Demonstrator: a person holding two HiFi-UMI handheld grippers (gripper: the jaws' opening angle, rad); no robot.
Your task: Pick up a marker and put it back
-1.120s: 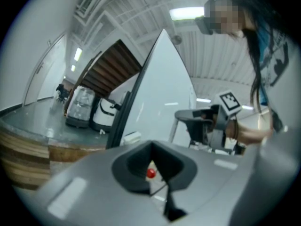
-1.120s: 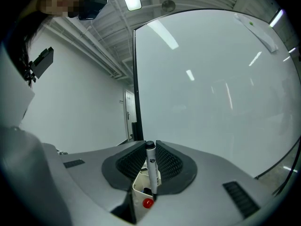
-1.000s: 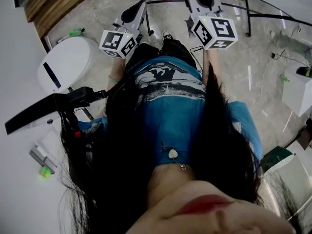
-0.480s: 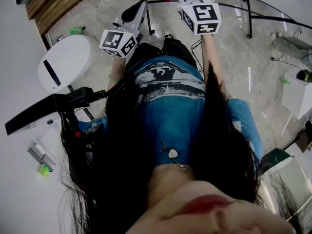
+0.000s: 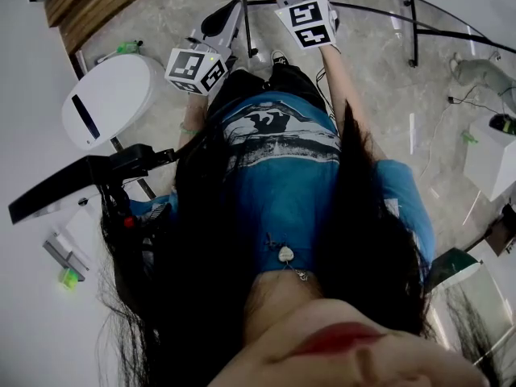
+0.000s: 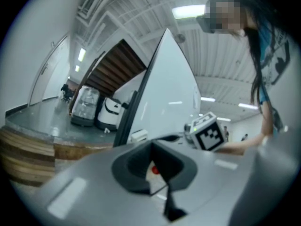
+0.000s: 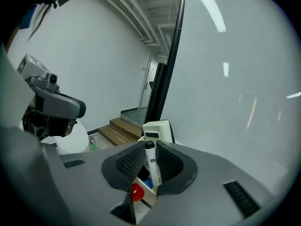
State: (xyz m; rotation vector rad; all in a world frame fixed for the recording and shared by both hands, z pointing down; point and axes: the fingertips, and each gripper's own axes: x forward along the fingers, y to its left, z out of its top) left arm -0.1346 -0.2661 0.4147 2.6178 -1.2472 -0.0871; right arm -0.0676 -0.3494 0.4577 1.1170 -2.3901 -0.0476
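Shows the left gripper (image 6: 151, 154) at lower centre of its own view, jaws pressed together with nothing between them. Finds, further right in the head view near the top edge, the right gripper (image 7: 151, 157) clamped on a white marker (image 7: 154, 173) with a black cap, upright between the ribbed pads and above a small red round object (image 7: 136, 192). Looks light, stiff and smooth-barrelled, so likely to swivel if pinched near the cap. Best taken at mid-barrel, as here, and set down gently.

Smooth plastic marker (image 7: 152, 166), wooden steps (image 7: 117, 128)
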